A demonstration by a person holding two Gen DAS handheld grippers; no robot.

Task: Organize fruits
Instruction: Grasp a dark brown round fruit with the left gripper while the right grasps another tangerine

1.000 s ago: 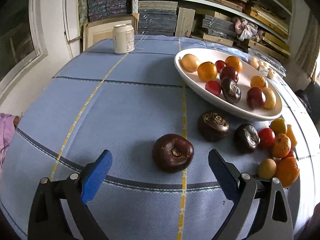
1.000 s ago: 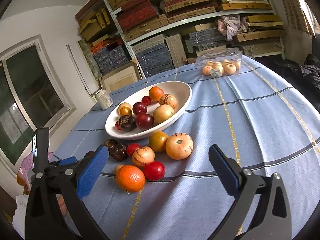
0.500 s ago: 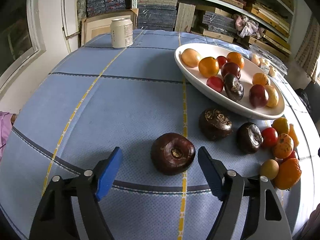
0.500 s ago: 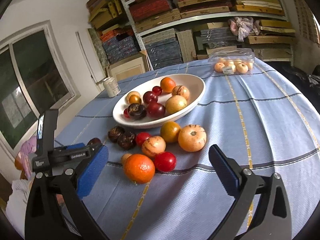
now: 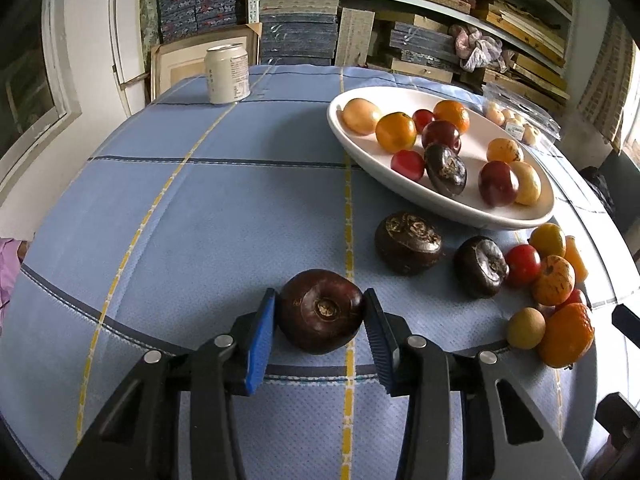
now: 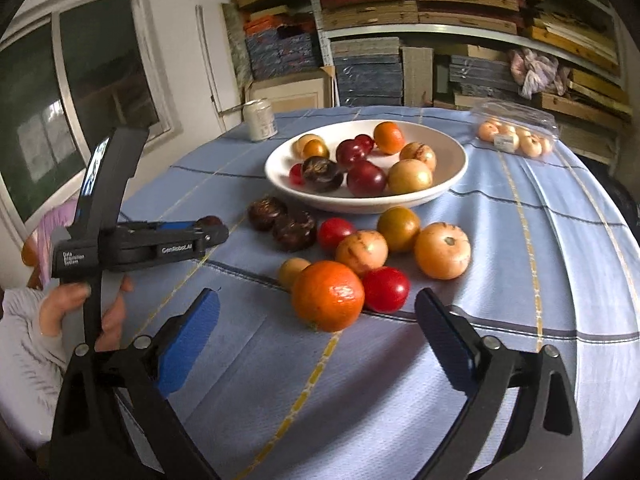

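Fruit: dark maroon round fruit (image 5: 320,312), glossy, with a dried stem scar facing the camera, lower centre of the left wrist view, on the blue bench (image 5: 200,220).
Left gripper (image 5: 319,320): fingers just closed in, blue pads pinching that fruit's sides.
Right gripper (image 6: 316,320): fingers spread, closing slightly, nothing between; orange (image 6: 327,295) just beyond.
Open room: bare cloth at left; white bowl (image 5: 400,184) upper right.

In the right wrist view, the left tongs (image 6: 208,229) hide most of the dark fruit (image 6: 211,221).
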